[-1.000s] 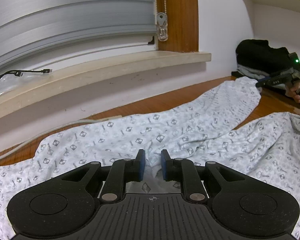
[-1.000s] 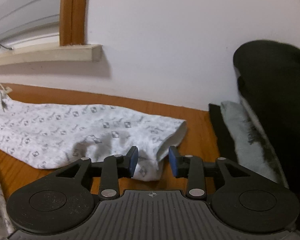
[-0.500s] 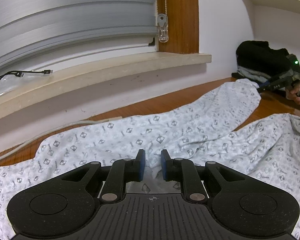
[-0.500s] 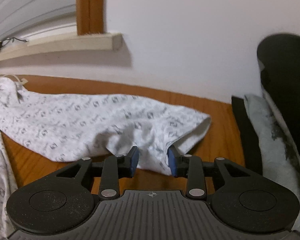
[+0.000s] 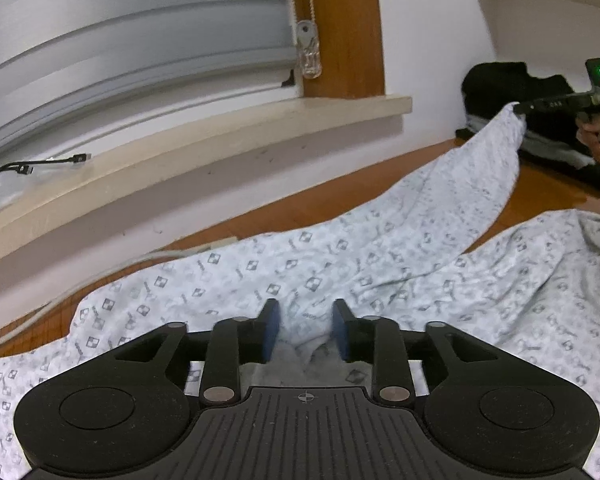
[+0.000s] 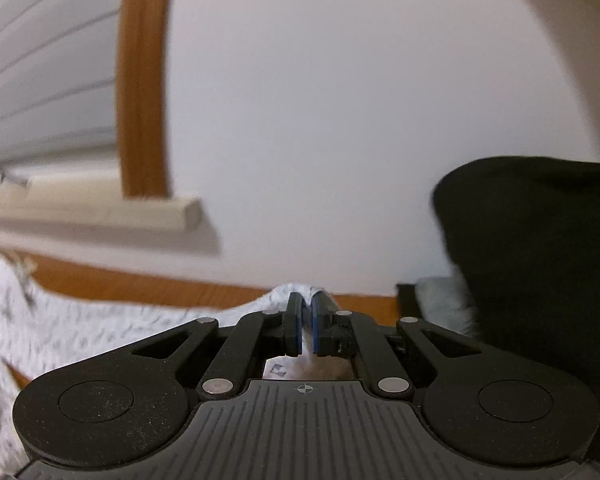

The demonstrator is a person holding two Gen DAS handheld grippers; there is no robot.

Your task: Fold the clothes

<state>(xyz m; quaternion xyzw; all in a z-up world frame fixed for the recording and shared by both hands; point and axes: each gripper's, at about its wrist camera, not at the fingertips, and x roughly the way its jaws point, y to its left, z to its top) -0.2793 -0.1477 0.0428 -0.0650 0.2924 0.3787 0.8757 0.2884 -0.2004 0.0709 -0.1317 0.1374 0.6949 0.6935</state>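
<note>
Left gripper (image 5: 306, 330) sits low over the patterned garment (image 5: 340, 264), its jaws opening, with a ridge of the cloth lying in the gap between the blue pads (image 5: 271, 330); neither pad presses on it. That garment is spread across the wooden table (image 5: 308, 204), and one long part of it rises in a slope toward the far right.

Right gripper (image 6: 306, 328) is clamped on the end of that part: its two blue pads stand almost together with a thin fold of cloth (image 6: 300, 292) pinched between them and poking out past the tips. Only the left wrist view shows this from outside, where the right gripper (image 5: 518, 107) holds the cloth's tip up off the table, a hand (image 5: 594, 140) wrapped round its handle and a green light lit on top.

Beyond it lies a pile of dark clothes (image 5: 512, 84) against the wall, which fills the right of the right wrist view (image 6: 540, 240). The left view alone shows the window sill (image 5: 204, 136) with cables (image 5: 28, 166) on it, the blind (image 5: 132, 40) and its cord pull (image 5: 309, 50). The right view is blurred.
</note>
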